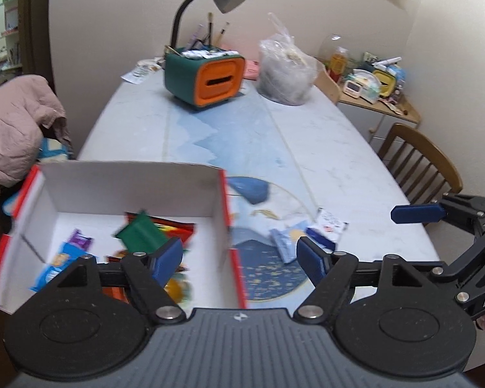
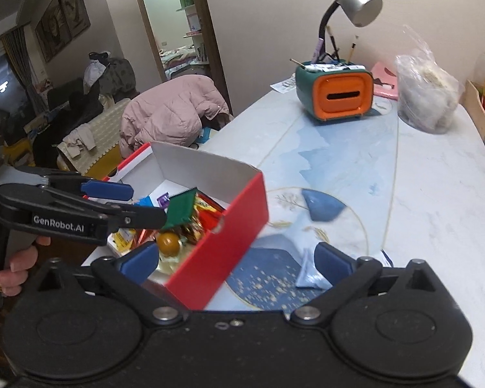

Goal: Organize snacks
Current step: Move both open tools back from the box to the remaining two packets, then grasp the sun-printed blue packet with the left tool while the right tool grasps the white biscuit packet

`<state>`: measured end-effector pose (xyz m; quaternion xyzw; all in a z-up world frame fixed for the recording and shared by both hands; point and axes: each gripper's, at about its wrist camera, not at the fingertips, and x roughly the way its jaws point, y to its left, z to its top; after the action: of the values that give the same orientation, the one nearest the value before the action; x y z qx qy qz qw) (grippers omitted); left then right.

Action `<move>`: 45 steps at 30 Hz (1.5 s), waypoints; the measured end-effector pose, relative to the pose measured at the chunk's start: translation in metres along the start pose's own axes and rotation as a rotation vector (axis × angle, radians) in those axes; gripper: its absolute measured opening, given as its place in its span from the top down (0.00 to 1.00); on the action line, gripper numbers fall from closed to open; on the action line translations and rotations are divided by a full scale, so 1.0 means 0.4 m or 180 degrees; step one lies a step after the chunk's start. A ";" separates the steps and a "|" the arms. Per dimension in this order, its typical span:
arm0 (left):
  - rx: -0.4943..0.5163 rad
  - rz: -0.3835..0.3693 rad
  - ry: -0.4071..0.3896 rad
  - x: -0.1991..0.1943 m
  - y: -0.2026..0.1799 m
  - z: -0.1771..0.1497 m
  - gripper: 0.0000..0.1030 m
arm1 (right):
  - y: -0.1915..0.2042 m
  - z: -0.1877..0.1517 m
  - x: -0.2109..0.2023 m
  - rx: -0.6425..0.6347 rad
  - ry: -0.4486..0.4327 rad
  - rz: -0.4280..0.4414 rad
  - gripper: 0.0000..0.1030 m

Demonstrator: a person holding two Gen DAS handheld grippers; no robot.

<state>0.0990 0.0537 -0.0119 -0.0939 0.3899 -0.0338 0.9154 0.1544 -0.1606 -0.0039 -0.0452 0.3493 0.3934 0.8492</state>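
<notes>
We hold our left gripper (image 1: 239, 260) over the near rim of the red cardboard box with a white inside (image 2: 242, 216), its jaws spread wide and empty, which suggests a drop into the box. Just beyond its left finger a flat green foil sachet (image 1: 140, 231) lies tilted on top of the heap; whether it has settled or is in mid-fall we cannot tell. The box already holds mixed wrappers: purple, blue, red, yellow. Our right gripper (image 2: 236, 260) hangs beside the box, jaws likewise spread around nothing. On the pale marble-patterned table (image 1: 339, 161), two small light-blue packets (image 1: 284, 242) lie just outside the box, probably next.
</notes>
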 end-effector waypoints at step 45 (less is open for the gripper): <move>-0.0177 0.0427 0.0575 0.372 -0.262 -0.001 0.25 | -0.414 -0.094 0.327 -0.0750 0.0875 -0.0040 0.30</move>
<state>0.2031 -0.0691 -0.0967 -0.0895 0.4769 0.0300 0.8739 0.3077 -0.2043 -0.1471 -0.1999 0.4133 0.4164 0.7848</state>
